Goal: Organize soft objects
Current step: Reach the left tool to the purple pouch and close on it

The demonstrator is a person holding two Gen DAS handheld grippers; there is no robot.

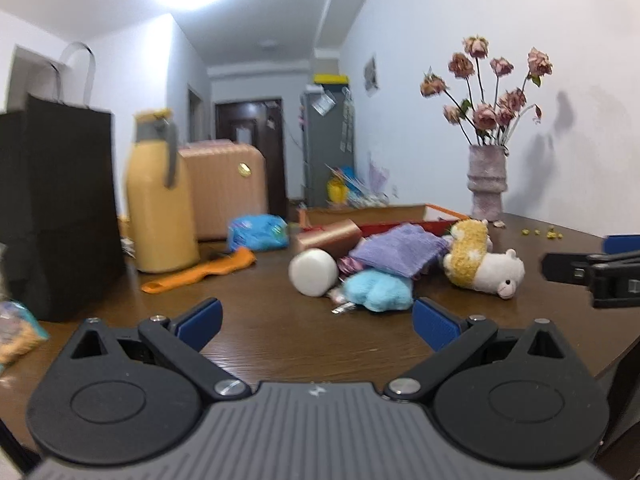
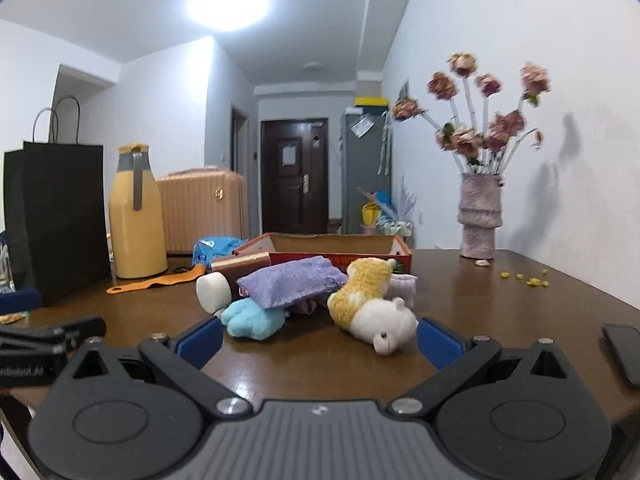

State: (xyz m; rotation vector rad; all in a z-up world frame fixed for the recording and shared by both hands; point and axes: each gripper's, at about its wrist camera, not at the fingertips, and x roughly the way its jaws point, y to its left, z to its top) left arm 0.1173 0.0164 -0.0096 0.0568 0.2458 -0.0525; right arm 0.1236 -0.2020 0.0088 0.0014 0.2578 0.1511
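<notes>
A pile of soft things lies mid-table: a yellow-and-white plush alpaca [image 1: 486, 270] [image 2: 372, 304] on its side, a light blue plush [image 1: 378, 290] [image 2: 250, 320], a purple cloth [image 1: 398, 250] [image 2: 292, 282] and a white roll [image 1: 313, 272] [image 2: 212, 292]. Behind them stands an open red cardboard box [image 1: 384, 214] [image 2: 340, 246]. My left gripper [image 1: 316, 322] is open and empty, short of the blue plush. My right gripper [image 2: 320, 340] is open and empty, just before the alpaca. The right gripper also shows at the right edge of the left wrist view [image 1: 592, 272].
A black paper bag [image 1: 56, 208] [image 2: 56, 220] and a yellow flask [image 1: 158, 196] [image 2: 136, 216] stand at the left. An orange strap [image 1: 200, 272] [image 2: 156, 282] lies flat. A vase of dried roses [image 1: 486, 182] [image 2: 480, 216] stands at the back right. A dark phone [image 2: 624, 352] lies right.
</notes>
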